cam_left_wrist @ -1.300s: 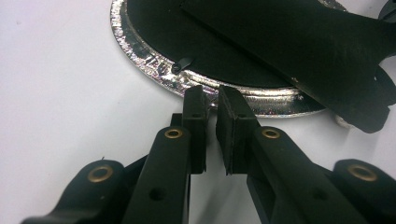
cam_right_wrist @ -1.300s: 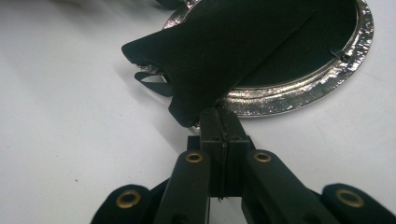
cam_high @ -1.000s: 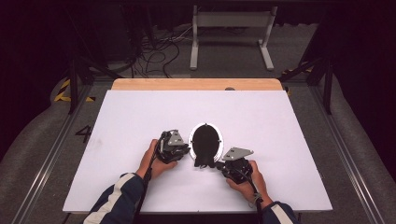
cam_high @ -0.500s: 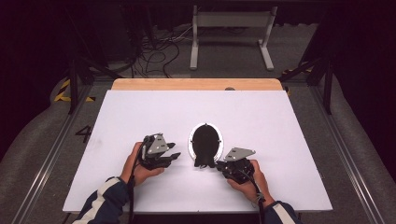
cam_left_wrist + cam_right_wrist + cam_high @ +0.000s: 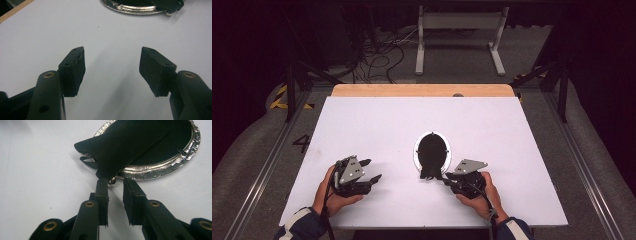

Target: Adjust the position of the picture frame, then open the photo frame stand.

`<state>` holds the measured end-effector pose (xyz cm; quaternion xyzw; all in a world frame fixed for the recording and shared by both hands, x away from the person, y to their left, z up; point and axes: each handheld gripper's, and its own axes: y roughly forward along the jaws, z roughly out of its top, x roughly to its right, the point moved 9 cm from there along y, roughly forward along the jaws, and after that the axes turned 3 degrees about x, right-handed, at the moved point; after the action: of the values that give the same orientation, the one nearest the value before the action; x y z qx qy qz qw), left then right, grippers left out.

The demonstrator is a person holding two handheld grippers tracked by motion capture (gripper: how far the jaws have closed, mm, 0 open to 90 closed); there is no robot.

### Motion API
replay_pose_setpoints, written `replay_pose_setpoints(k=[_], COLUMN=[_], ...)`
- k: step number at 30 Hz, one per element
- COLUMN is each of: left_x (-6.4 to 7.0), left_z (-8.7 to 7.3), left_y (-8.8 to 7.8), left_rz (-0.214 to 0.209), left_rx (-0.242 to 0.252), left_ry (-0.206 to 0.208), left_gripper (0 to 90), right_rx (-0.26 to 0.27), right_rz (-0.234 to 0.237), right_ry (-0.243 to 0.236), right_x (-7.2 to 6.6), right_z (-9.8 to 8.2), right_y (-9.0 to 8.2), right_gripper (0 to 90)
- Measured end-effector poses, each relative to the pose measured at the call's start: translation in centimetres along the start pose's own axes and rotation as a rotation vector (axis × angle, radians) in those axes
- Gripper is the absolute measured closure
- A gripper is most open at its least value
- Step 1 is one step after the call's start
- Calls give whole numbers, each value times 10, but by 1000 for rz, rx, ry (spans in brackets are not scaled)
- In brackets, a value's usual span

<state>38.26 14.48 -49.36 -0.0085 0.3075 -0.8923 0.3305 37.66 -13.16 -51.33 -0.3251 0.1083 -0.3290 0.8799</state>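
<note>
An oval silver picture frame [image 5: 432,151] lies face down on the white table top [image 5: 377,125], black back upward. Its black stand flap [image 5: 125,147] sticks up from the back, over the silver rim [image 5: 160,167]. My right gripper [image 5: 446,178] sits at the frame's near edge. Its jaws have just been opening and stand a little apart [image 5: 114,182]; the flap's end and a small silver knob lie just ahead of the tips, with no pad pressing on them. My left gripper [image 5: 373,169] is well left of the frame. Its jaws have just been opening and are wide [image 5: 112,60] over bare table.
The frame's rim [image 5: 135,8] shows far off at the top of the left gripper view. A wooden strip [image 5: 422,90] borders the table's far edge. Metal rails [image 5: 267,165] run along both sides, and cables and a stand's legs [image 5: 459,45] lie on the floor beyond.
My left gripper has drawn away from the frame toward the left and its jaws have spread. The right gripper has stayed at the frame's near edge.
</note>
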Motion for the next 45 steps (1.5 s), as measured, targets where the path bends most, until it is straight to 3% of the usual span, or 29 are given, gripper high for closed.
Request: replay_pose_setpoints(k=[3, 5, 13, 16, 20, 24, 30, 35, 39, 45], left_x=[1, 2, 6, 5, 4, 6, 7, 6, 7, 10], left_z=[-9, -14, -30, -37, -48, -58, -64, -68, -70, -65], left_y=[-6, -11, -30, -39, -45, -49, -59, -57, -56, -54], left_rz=[3, 7, 14, 22, 19, 16, 26, 32, 32, 5], left_rx=[-1, -8, 16, 20, 1, -26, -24, -48, -57, -30], left_ry=[-23, -11, -88, -109, -141, -135, -142, -136, -134, -142], left_gripper=[353, 332, 168, 132, 113, 114, 115, 119, 119, 128], right_rx=[-7, -10, 1, -7, -10, -17, -41, -71, -97, -118], right_rz=[-2, 1, 29, 36, 30, 33, 52, 60, 63, 76], right_ry=[-6, -2, 14, 6, -5, -19, -33, -52, -39, -32], right_x=[-2, -2, -4, -6, -6, -7, -11, -12, -9, -8], right_z=[-1, -2, -6, -7, -5, -3, -3, -1, -1, 3], right_y=[-1, -4, -17, -19, -18, -16, -7, 3, 7, 10], right_gripper=[705, 688, 625, 575, 572, 585, 624, 651, 656, 658])
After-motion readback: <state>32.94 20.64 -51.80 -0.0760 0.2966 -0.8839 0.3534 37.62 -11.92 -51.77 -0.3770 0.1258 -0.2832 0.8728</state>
